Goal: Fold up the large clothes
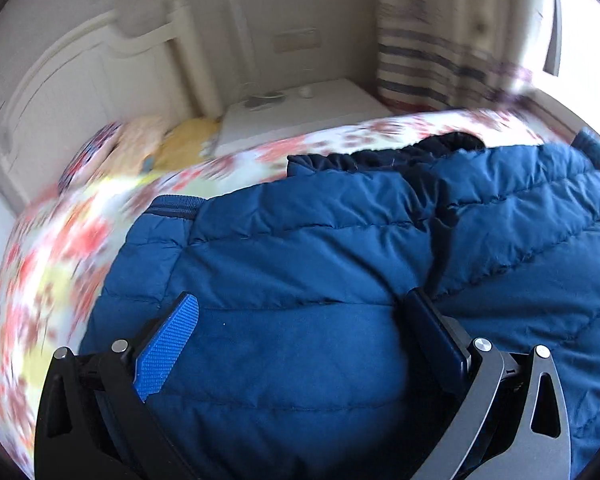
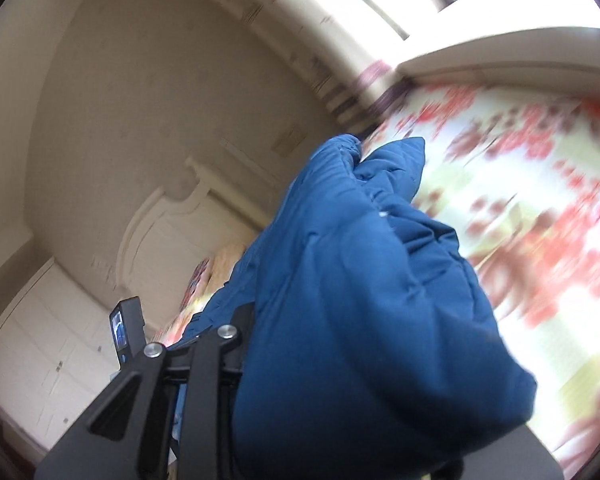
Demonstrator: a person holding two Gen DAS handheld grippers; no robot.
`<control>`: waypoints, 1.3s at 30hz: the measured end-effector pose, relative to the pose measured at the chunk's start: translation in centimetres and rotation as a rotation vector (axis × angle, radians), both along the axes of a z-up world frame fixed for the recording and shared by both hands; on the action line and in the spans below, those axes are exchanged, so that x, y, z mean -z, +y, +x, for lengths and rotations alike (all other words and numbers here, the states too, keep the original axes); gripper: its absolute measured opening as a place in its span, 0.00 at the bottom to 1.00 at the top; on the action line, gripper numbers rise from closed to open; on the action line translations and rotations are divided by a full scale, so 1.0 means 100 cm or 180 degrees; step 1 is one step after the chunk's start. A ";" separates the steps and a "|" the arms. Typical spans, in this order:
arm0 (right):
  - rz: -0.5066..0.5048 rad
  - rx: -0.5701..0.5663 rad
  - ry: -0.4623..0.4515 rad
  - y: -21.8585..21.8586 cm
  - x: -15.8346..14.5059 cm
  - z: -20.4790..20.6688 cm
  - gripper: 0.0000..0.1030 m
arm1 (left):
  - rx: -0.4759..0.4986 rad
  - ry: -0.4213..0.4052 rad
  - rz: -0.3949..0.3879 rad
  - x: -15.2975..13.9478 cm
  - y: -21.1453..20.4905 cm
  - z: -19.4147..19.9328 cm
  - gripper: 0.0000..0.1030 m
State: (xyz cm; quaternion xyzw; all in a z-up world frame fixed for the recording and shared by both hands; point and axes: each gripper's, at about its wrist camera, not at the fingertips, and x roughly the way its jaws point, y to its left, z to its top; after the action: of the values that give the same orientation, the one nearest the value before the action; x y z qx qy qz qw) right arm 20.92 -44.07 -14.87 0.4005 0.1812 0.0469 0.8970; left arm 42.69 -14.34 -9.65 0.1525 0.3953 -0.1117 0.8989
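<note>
Spread across a floral bedspread [image 1: 52, 260]: a blue quilted puffer jacket [image 1: 300, 240], dark lining showing at its far edge. Hovering low over the jacket, the left tool [image 1: 300, 300], held wide apart, nothing pinched between, blue ribbed pad [image 1: 168, 344] of one finger facing inward, the other finger touching or just above a seam. Beyond the bed: white headboard [image 1: 80, 60], yellow pillow [image 1: 152, 136], white nightstand [image 1: 300, 120], striped curtain [image 1: 420, 60].

In the right wrist view, a bulging fold of the jacket [image 2: 360, 300] raised off the bedspread [image 2: 540, 200] and filling the middle. Right tool [image 2: 180, 332] nearly together, clamped on that fold; one finger [image 2: 124, 328] in sight, the other hidden behind the fabric. Much blur on the bedding.
</note>
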 end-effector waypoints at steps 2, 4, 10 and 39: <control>-0.0053 0.0119 0.0021 -0.017 -0.003 -0.002 0.23 | 0.0025 0.0025 -0.0003 -0.014 -0.019 0.004 0.96; -0.0132 0.0138 0.0036 -0.027 -0.006 -0.004 0.23 | 0.0094 0.0016 -0.0240 -0.038 -0.035 0.007 0.96; -0.0324 0.0112 0.0070 -0.025 -0.011 -0.002 0.23 | 0.0004 0.0391 0.0374 0.003 -0.086 0.040 0.96; -0.6058 -0.1552 0.0007 0.425 0.027 0.058 0.41 | -0.1144 -0.0427 -0.2009 -0.066 0.337 -0.113 0.87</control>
State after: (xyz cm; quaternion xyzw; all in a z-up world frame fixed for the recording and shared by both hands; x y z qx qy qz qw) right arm 26.75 -1.60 -17.60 -0.5379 0.2218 0.0648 0.8107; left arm 31.41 19.35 -3.05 -0.1971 0.3021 -0.0583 0.9308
